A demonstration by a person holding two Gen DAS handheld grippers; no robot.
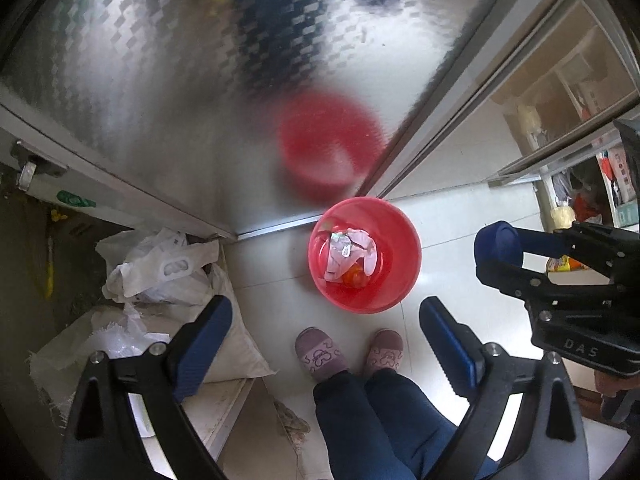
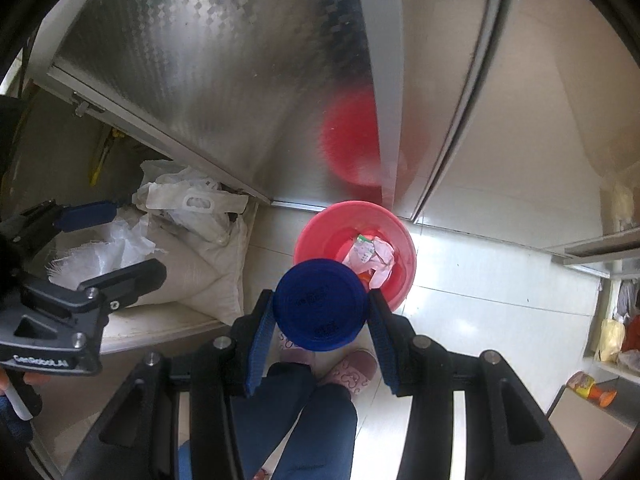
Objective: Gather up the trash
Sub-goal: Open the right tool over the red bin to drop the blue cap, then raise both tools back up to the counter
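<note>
A red plastic bin (image 1: 400, 276) stands on the white tile floor against a steel door; it shows in the right wrist view too (image 2: 316, 232). Inside lie crumpled pink-white wrappers (image 1: 352, 254) and an orange piece (image 1: 354, 278). My left gripper (image 1: 326, 344) is open and empty, high above the floor just short of the bin. My right gripper (image 2: 320, 316) is shut on a dark blue round cup (image 2: 320, 310), seen bottom-on, held above the bin's near rim. The right gripper also shows in the left wrist view (image 1: 504, 256).
The person's slippered feet (image 1: 320, 354) stand just in front of the bin. White sacks and plastic bags (image 1: 160, 276) are piled on a low step at the left. Open shelves with clutter (image 1: 580, 200) are at the right. A snack packet (image 2: 588, 388) lies on a shelf.
</note>
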